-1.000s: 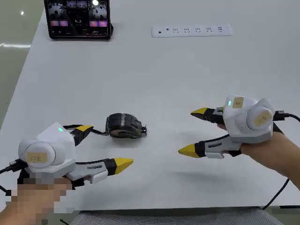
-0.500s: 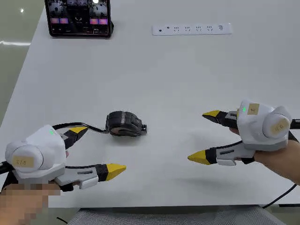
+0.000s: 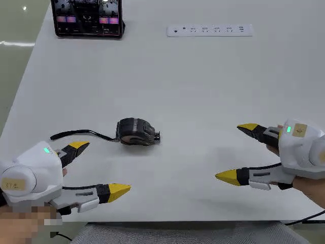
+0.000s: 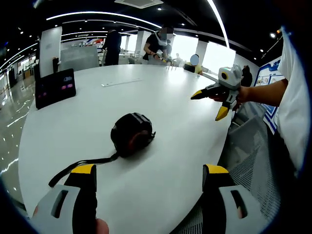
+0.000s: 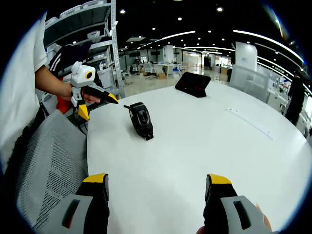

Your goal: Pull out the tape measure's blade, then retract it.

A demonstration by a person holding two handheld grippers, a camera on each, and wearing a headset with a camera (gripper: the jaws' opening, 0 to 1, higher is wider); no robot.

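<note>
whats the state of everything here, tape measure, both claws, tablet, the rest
tape measure: lying on the table, blade fully in, nothing gripping it
strap: slack, lying loose on the table
left claw: open, empty
right claw: open, empty
tablet: propped up, screen lit
power strip: lying flat, no plugs visible in it
</note>
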